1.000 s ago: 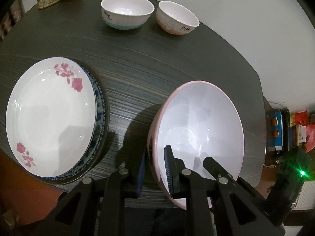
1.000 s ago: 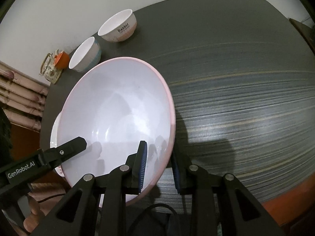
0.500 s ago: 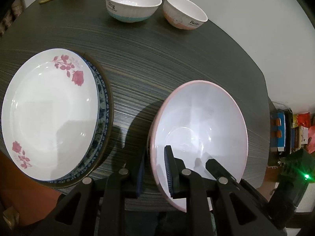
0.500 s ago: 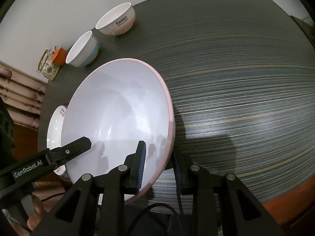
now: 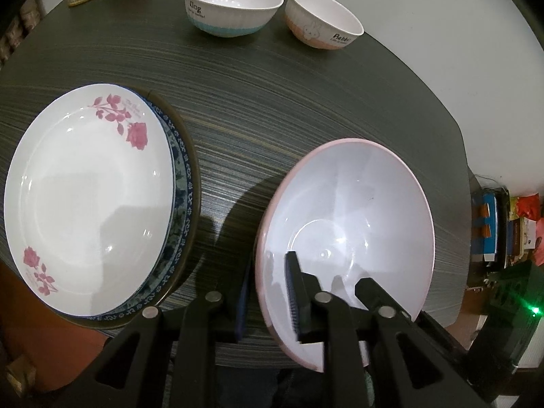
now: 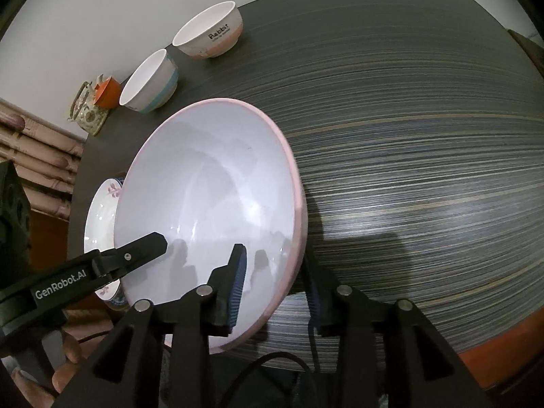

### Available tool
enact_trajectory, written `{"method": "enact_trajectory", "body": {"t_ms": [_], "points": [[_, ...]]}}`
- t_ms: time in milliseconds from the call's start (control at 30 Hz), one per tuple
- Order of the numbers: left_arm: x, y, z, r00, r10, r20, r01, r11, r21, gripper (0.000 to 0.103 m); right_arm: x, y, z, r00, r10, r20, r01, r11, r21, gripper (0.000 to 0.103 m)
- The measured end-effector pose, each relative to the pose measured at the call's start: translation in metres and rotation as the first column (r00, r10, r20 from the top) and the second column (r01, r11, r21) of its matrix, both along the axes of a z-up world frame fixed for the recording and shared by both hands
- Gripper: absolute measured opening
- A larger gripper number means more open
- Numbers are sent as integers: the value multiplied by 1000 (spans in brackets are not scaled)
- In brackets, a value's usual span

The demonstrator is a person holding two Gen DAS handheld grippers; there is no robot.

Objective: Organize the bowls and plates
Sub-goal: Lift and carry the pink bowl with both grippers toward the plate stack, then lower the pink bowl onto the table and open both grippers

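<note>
Over the last second the 2 small bowls, the blue-banded bowl (image 5: pixel 234 5) and the rabbit bowl (image 5: pixel 323 18), loom larger at the far edge, so the pink bowl (image 5: pixel 346 234) is being carried toward them, probably for stacking there. The bowl hangs above the dark table (image 5: pixel 258 102), right of the rose plate (image 5: pixel 85 197) on the blue-patterned plate (image 5: pixel 182 173). The left gripper (image 5: pixel 267 297) pinches its near-left rim. The right gripper (image 6: pixel 275 289) straddles the near-right rim, jaws wider than the wall; contact is unclear.
</note>
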State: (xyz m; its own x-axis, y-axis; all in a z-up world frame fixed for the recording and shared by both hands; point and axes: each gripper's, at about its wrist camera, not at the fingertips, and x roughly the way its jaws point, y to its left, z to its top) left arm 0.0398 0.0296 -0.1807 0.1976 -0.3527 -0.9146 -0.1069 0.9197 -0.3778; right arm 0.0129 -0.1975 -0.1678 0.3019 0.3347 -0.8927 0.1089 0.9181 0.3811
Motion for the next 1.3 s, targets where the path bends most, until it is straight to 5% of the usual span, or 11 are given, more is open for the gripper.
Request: {"method": "enact_trajectory", "body": {"t_ms": [467, 1300], "points": [[-3, 7, 3, 1000, 17, 5, -17, 1000, 0, 21, -3, 2, 7, 1000, -10, 26, 10, 1000, 0, 50], [3, 27, 32, 997, 54, 51, -51, 997, -52, 37, 16, -1, 40, 994, -16, 112, 20, 999, -35, 55]]}}
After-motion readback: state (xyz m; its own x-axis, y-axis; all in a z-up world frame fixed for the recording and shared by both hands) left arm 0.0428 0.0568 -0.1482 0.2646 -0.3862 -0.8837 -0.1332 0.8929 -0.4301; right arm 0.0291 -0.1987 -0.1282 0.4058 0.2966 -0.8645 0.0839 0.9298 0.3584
